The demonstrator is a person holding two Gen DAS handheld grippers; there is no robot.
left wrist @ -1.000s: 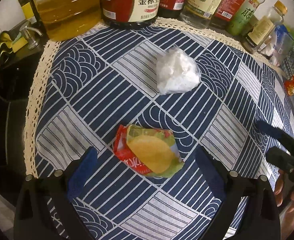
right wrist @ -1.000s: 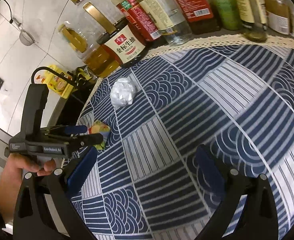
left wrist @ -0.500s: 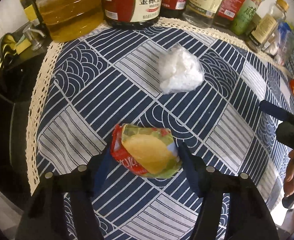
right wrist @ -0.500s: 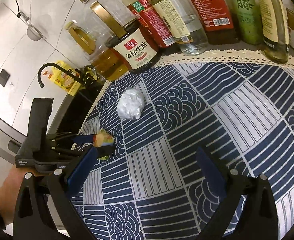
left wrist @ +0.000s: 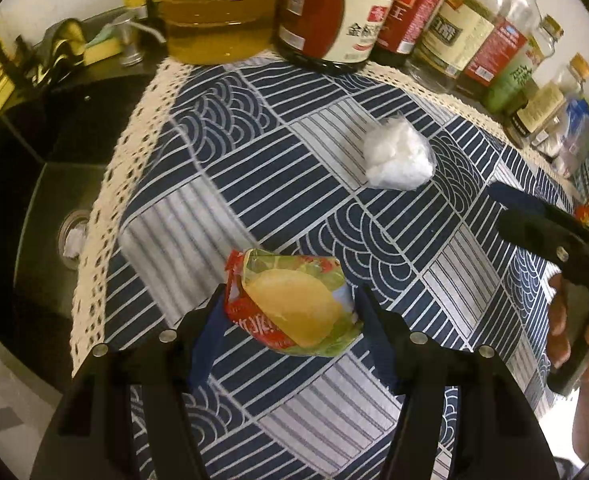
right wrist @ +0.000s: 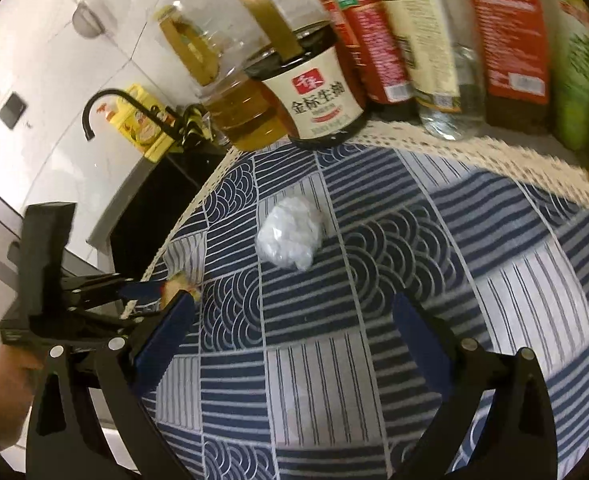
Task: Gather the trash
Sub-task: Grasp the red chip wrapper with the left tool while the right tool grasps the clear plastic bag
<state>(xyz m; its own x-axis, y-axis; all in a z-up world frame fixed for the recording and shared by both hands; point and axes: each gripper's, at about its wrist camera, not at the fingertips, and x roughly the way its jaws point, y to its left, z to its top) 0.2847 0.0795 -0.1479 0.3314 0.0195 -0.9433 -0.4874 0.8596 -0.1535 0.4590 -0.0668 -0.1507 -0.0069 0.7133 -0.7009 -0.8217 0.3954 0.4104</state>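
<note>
Lower centre of left view | wrapper [left wrist: 294, 308] pinched in left gripper [left wrist: 290, 312] | light, crinkly, likely slippery; hold across middle | right gripper [right wrist: 294, 332] wide, empty

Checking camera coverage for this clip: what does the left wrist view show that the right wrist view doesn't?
Only the left wrist view shows the sink drain and the full chip wrapper clamped between the left gripper fingers.

Only the right wrist view shows the black faucet and the right gripper fingers, open with nothing between them.

Both show the white plastic wad, the patterned cloth and the soy sauce bottle.
</note>
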